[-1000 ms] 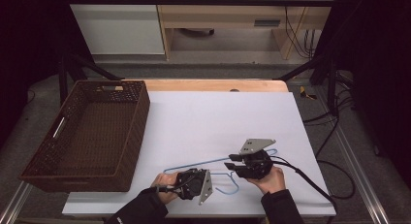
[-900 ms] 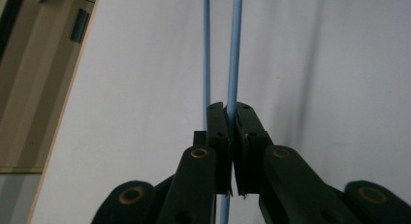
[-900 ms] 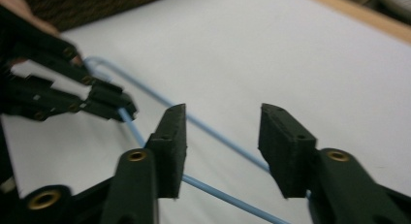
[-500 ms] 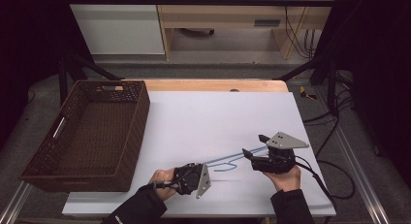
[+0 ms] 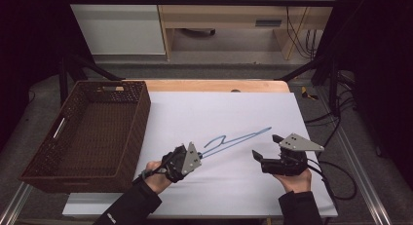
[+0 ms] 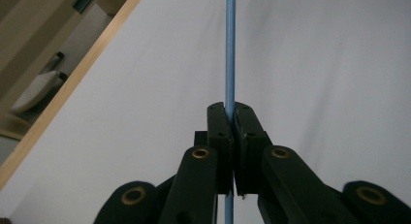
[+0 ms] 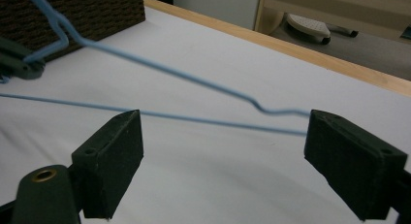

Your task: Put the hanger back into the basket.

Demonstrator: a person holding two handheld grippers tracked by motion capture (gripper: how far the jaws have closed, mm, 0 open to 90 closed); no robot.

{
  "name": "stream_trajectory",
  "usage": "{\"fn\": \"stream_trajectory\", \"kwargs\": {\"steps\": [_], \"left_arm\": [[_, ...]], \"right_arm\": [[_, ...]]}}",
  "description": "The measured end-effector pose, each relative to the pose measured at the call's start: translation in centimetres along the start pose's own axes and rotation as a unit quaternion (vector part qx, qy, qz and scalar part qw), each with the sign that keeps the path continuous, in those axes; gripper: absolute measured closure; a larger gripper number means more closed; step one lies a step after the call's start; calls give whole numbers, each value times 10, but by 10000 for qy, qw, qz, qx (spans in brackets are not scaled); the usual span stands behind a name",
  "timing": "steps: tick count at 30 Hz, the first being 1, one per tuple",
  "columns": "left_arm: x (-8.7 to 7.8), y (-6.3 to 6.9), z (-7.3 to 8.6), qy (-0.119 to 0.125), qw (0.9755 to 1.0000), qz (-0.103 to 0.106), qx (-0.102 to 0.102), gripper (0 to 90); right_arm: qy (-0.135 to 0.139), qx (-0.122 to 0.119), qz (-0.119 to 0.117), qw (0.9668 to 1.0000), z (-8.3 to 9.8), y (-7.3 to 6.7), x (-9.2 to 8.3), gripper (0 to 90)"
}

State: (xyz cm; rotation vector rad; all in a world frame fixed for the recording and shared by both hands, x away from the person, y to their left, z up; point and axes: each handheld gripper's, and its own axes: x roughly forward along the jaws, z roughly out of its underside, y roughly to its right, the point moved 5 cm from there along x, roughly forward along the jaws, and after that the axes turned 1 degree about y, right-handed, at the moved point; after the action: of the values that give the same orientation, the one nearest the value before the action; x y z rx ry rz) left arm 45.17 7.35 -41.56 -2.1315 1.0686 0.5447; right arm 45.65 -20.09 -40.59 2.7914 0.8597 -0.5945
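Hanger: one blue wire hanger [image 5: 237, 140], lifted off the white table [image 5: 229, 108] at a slant, near the front edge, right of the basket.
Left gripper [image 5: 191, 159]: clamped tight on the hanger's wire, carrying it alone, probably toward the basket.
Right gripper [image 5: 265, 154]: jaws just opening, now wide, nothing between them; hanger released, just beyond.
Basket: one brown wicker basket [image 5: 127, 132], empty, likely the destination.

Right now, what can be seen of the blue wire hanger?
The blue wire hanger is a thin, light-blue wire piece, apparently metal, with two long arms meeting at its far end and a kinked shoulder. The left gripper is shut on one wire, holding it lifted and slanting over the white table. The right gripper stands open beside it, not touching.
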Motion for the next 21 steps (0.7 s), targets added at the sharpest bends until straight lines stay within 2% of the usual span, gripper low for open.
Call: {"fn": "stream_trajectory", "kwargs": {"steps": [6, 7, 11, 12, 18, 21], "left_arm": [[-19, -21, -4, 12, 9989, -128, -449, 871], [-23, -24, -5, 17, 9986, -125, -520, 870], [-40, -38, -9, 110, 9967, -75, -803, 871], [-40, -38, -9, 110, 9967, -75, -803, 871], [-64, -57, -14, 141, 9958, -128, -900, 870], [-77, -67, -15, 240, 9942, -205, -1031, 870]], "right_arm": [[-6, 5, 81, 10000, 2, -1, -5, 104], [17, 149, 9, 9999, 4, 0, -6, 100], [1, 331, 6, 9995, 10, 7, -8, 79], [1, 331, 6, 9995, 10, 7, -8, 79], [-52, 399, 63, 9992, 16, 11, -9, 62], [-95, 442, 91, 9989, 21, 15, -10, 47]]}}
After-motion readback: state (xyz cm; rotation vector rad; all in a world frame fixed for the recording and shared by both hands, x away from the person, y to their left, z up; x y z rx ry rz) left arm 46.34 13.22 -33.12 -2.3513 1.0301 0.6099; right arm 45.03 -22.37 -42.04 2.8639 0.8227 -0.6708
